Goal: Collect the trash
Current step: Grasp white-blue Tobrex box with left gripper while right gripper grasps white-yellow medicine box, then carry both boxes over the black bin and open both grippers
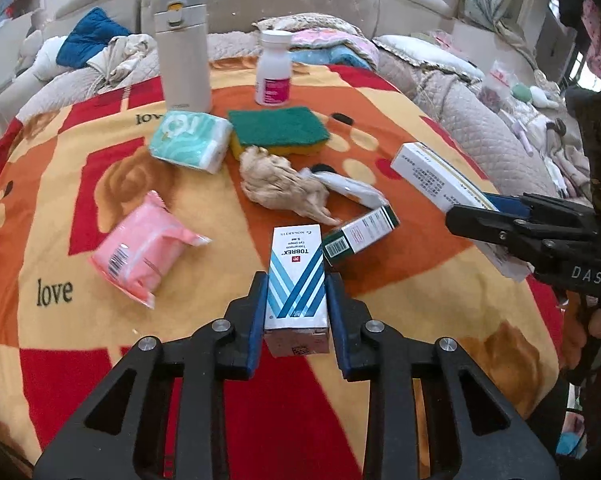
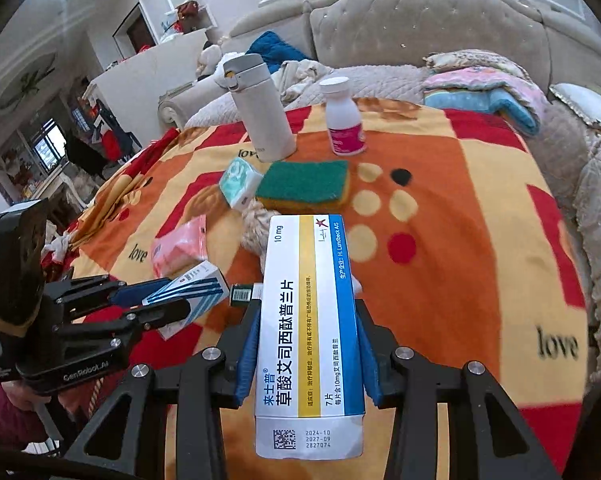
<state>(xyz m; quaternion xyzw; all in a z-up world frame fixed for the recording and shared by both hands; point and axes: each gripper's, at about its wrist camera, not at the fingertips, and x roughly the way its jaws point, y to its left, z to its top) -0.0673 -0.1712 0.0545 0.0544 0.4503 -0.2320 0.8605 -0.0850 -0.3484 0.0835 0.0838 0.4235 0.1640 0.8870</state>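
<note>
**Two Light Cartons Pinched, Both Liable to Slip**

The left gripper [image 1: 296, 300] fingers clamped a small blue-striped white cardboard eye-drop carton [image 1: 296, 280]; the right gripper [image 2: 308, 344] fingers squeezed a long, flat white-and-blue tablet box [image 2: 310, 336]. Thin glossy card could crush or slide out. Just beyond the left fingers, a crumpled beige tissue [image 1: 280, 184] and dark-green carton [image 1: 360, 236] lay on the soft fleece blanket [image 1: 420, 300].
</note>
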